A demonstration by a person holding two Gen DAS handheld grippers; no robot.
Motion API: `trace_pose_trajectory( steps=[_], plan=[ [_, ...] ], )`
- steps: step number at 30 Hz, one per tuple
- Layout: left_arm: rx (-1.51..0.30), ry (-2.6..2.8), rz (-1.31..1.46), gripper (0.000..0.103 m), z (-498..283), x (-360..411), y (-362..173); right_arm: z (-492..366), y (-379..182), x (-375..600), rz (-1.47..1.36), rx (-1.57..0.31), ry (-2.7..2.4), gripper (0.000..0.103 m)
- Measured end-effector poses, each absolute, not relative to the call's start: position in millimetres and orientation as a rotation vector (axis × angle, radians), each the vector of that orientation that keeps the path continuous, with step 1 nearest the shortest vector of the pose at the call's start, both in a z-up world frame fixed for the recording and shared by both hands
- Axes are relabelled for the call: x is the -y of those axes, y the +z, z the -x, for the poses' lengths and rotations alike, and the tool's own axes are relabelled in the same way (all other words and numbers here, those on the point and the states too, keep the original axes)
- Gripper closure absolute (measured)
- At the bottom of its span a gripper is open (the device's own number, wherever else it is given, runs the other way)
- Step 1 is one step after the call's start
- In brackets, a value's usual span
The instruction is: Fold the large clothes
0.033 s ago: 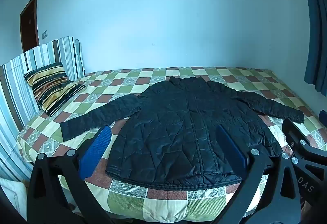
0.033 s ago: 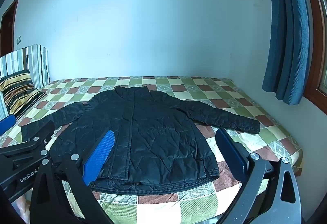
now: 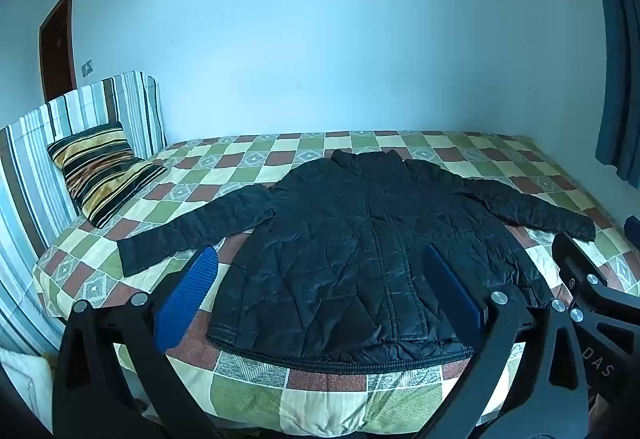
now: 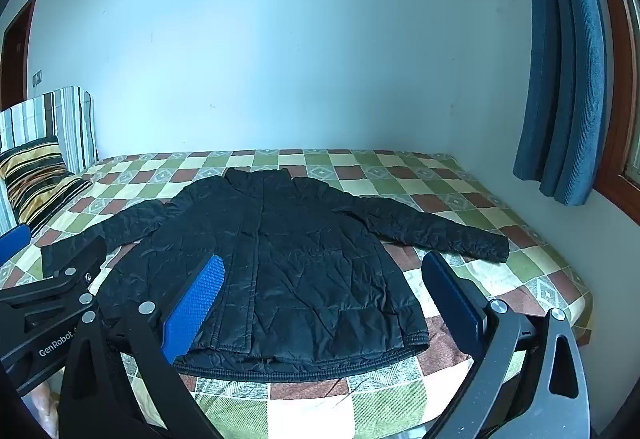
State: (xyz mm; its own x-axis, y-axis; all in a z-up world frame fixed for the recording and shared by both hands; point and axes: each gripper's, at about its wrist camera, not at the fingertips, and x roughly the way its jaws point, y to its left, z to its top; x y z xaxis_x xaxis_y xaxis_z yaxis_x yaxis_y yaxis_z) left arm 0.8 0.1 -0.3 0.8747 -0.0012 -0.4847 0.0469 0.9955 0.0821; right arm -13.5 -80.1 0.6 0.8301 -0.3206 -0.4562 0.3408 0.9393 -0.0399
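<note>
Nothing has shifted between the paired shots — your black jacket (image 3: 360, 259) lies as it did, spread flat and front-up on the checked bedspread (image 3: 320, 391), both sleeves out to the sides, hem toward you. Your left gripper (image 3: 320, 303) and right gripper (image 4: 320, 307) hang short of the hem, jaws at their widest, nothing between them. So the fold hasn't begun — a sleeve looks like your likely first pick-up

Both wrist views face the bed (image 3: 256, 395) from its foot.
</note>
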Motion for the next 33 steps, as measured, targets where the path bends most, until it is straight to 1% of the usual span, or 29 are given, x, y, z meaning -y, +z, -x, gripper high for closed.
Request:
trace_pose_trajectory(
  steps=[33],
  plan=[
    [-0.498, -0.02, -0.084, 0.002, -1.7, -3.7, -3.8, 9.5, -1.8, 76.9, -0.032, -0.487, -0.351, 0.005]
  ],
)
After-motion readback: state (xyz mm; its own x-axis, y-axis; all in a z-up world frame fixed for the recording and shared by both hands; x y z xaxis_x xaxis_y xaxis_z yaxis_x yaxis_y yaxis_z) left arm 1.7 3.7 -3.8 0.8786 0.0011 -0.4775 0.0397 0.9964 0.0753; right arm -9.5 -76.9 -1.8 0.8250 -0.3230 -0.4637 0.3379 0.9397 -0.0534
